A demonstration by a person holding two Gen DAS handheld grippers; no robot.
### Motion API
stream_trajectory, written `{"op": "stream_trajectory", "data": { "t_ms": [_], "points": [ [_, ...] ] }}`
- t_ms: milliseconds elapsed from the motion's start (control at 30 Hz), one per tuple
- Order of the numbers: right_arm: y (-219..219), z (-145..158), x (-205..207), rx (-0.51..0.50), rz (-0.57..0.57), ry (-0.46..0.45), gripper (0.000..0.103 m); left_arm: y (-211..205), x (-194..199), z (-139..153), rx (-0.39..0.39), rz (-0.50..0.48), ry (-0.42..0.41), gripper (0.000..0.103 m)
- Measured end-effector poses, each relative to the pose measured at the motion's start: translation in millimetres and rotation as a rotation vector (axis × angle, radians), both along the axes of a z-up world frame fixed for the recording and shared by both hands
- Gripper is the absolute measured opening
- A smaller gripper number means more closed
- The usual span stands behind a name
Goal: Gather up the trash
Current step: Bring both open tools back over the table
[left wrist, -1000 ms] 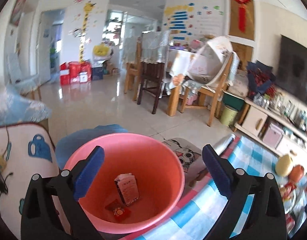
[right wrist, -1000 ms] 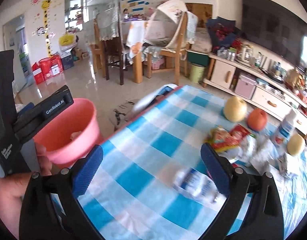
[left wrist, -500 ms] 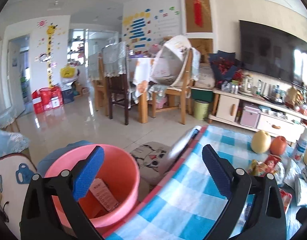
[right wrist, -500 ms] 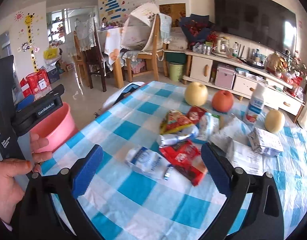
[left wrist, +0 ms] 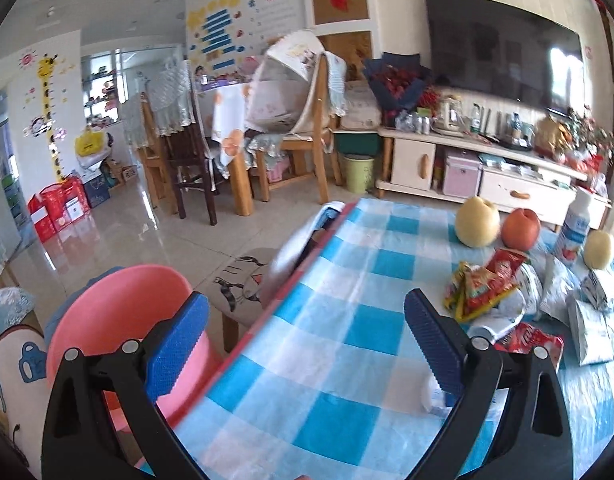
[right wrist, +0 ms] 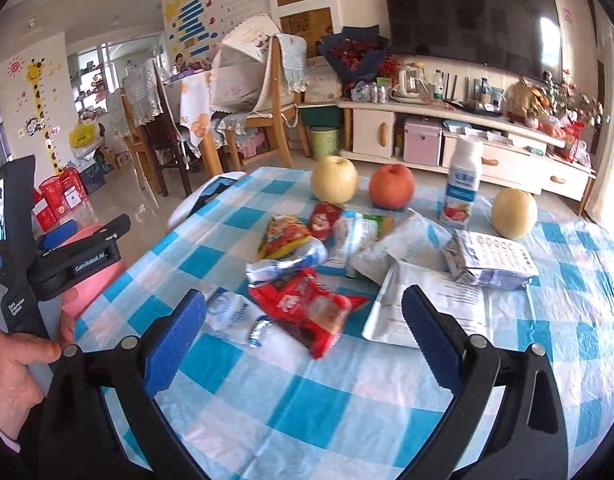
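A pile of trash lies on the blue checked tablecloth (right wrist: 331,400): a red snack wrapper (right wrist: 307,308), a white-blue plastic wrapper (right wrist: 231,316), an orange-yellow packet (right wrist: 281,236), white bags and a crushed carton (right wrist: 491,264). My right gripper (right wrist: 303,340) is open and empty, just in front of the red wrapper. My left gripper (left wrist: 305,344) is open and empty over the table's left edge. The pink bucket (left wrist: 119,312) stands on the floor beside the table, left of the left gripper. The pile shows at the right in the left wrist view (left wrist: 491,284).
Two yellow pears (right wrist: 334,179), a red apple (right wrist: 391,186) and a drink bottle (right wrist: 461,188) stand behind the trash. A stool with a cat cushion (left wrist: 243,284) sits by the table. Dining chairs, a TV cabinet and a green bin (right wrist: 325,142) are beyond.
Both grippers swung right from the bucket toward the table. The left gripper went from over the bucket to over the table edge. The right gripper closed in on the trash pile.
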State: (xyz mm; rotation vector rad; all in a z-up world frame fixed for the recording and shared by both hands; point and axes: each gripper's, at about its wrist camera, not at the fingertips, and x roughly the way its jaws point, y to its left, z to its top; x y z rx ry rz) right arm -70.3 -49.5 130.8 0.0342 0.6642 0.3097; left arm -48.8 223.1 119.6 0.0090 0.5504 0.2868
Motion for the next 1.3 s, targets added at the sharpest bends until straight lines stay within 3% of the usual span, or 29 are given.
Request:
{"op": "stream_trajectory", "data": {
  "t_ms": [267,600,1100,1300],
  "points": [
    [-38,-6,18,0.027,-0.045,0.051,0.099,-33,10,-10,-0.016,-0.111,0.047,0.097],
    [-78,-4,24,0.028,-0.117,0.052,0.099,-73,13,-16,-0.006,-0.232,0.065,0.097],
    [-111,-19,39,-0.015,-0.188,0.082,0.099,-123,12,-29,0.03,-0.379,0.099,0.097],
    [-132,-26,52,-0.032,-0.231,0.09,0.099,-128,13,-34,-0.007,-0.435,0.132,0.097]
  ]
}}
